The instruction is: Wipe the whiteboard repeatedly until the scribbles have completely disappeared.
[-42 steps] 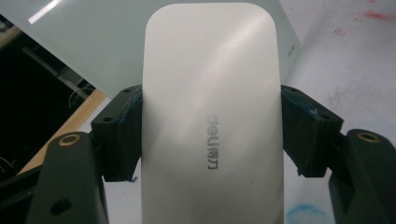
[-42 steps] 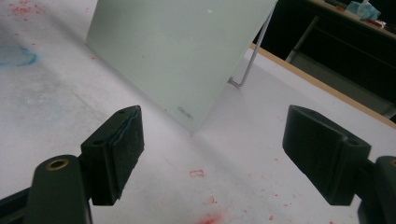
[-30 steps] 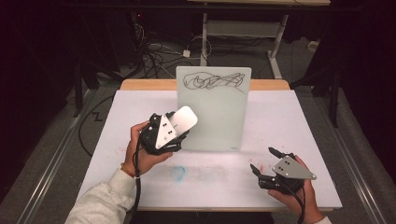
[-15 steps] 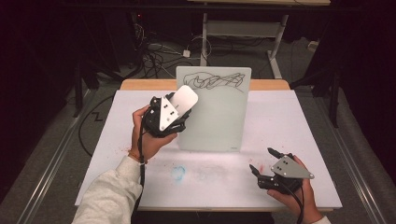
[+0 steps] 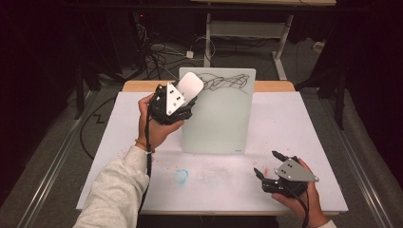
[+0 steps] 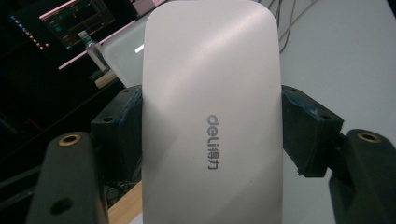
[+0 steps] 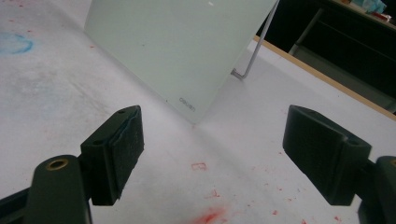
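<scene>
Eraser [image 5: 190,85]: white block, clamped between the jaws of the left gripper [image 5: 177,99], raised at the upper left corner of the board.
Board [image 5: 218,118]: frosted glass, propped upright at mid-table; black scribble [image 5: 227,81] across its top edge looks unwiped.
Right gripper [image 5: 268,172]: jaws spread wide, holding nothing, resting low on the table [image 5: 304,123] near its front right.
Progress: eraser picked up and brought to the marks; the wiping itself seems yet to be done.
Table stains: blue and red smudges remain on the surface.

The white eraser [image 6: 212,126] reads "deli" plus Chinese characters in grey along its face; the glass board [image 7: 173,42] carries a faint, unreadable logo at its 5 o'clock corner.
</scene>
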Available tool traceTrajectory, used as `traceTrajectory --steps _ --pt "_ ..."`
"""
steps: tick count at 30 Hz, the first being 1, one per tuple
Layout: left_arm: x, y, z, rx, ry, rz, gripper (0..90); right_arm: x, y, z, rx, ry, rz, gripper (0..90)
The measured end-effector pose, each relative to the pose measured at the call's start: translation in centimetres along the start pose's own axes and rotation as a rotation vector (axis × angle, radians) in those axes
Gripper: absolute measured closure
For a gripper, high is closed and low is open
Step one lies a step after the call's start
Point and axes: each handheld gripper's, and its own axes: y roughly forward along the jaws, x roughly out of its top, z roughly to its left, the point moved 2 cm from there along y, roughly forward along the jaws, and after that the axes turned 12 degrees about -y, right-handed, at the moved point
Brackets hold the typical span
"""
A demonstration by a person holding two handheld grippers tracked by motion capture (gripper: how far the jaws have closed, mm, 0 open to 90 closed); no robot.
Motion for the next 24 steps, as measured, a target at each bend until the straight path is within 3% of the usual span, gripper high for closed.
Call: traceTrajectory --steps 4,7,9,12,15,20,24 --pt "0.8 0.3 -0.4 0.031 0.04 -0.004 29.2 0.0 0.0 0.0 -0.001 0.002 0.0 21.1" --pt "0.9 0.6 -0.6 0.038 0.046 -0.016 29.2 0.0 0.0 0.1 0.001 -0.002 0.005 21.1" --pt "0.3 0.9 -1.1 0.08 0.075 -0.046 29.2 -0.1 0.0 0.1 0.003 0.0 0.008 21.1" --pt "-0.4 1.0 -1.7 0.092 0.093 -0.059 29.1 0.0 0.0 0.2 0.009 -0.002 0.005 21.1" --pt "-1.5 1.2 -2.8 0.122 0.143 -0.061 29.1 0.0 0.1 0.3 0.013 -0.005 0.01 21.1" --pt "-2.7 1.1 -3.2 0.096 0.133 -0.059 29.1 0.0 0.2 0.4 0.018 -0.014 0.015 21.1" --pt "-2.5 0.9 -2.8 0.083 0.14 -0.045 29.2 0.0 0.2 0.5 0.017 -0.012 0.02 21.1"
